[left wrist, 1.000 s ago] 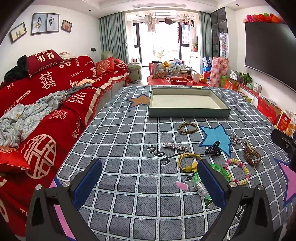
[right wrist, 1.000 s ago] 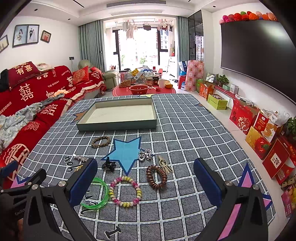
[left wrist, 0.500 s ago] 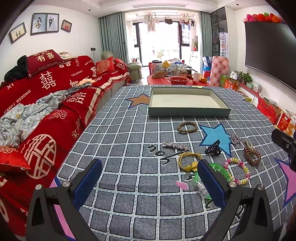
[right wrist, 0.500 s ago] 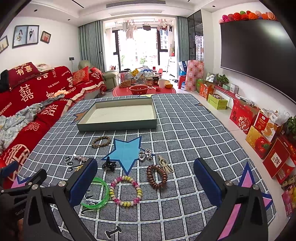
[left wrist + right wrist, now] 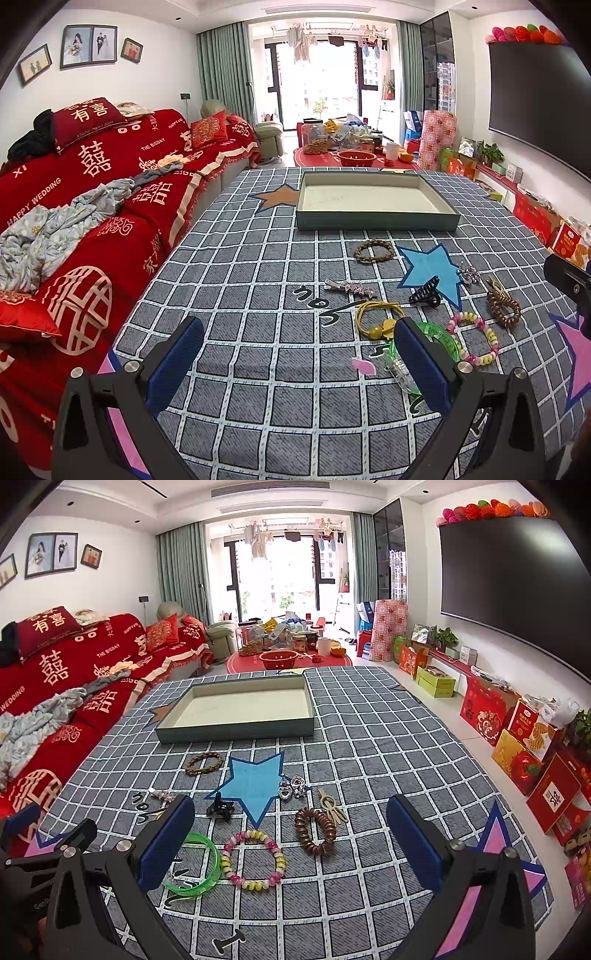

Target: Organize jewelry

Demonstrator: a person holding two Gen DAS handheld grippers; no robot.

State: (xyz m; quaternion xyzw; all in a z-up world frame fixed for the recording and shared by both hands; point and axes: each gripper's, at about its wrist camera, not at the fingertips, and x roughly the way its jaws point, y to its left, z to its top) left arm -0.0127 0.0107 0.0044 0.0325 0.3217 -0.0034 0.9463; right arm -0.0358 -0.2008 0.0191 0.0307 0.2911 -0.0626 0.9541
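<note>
An empty grey-green tray point(image 5: 376, 223) point(image 5: 236, 734) sits at the far end of the checked table. Nearer lie a brown bead bracelet point(image 5: 374, 250) point(image 5: 204, 763), a silver hair clip point(image 5: 350, 287), a black claw clip point(image 5: 424, 295) point(image 5: 221, 808), a yellow hair tie point(image 5: 376, 318), a green bangle point(image 5: 201, 866), a pastel bead bracelet point(image 5: 473, 336) point(image 5: 254, 860), a dark brown bead bracelet point(image 5: 314, 830) and silver heart charms point(image 5: 291, 787). My left gripper point(image 5: 299, 363) is open and empty above the near table. My right gripper point(image 5: 290, 843) is open and empty above the bracelets.
A red sofa point(image 5: 74, 206) runs along the table's left side. Gift boxes point(image 5: 524, 746) line the floor on the right under a wall TV point(image 5: 517, 590). A low red table with jars point(image 5: 343, 155) stands beyond the tray.
</note>
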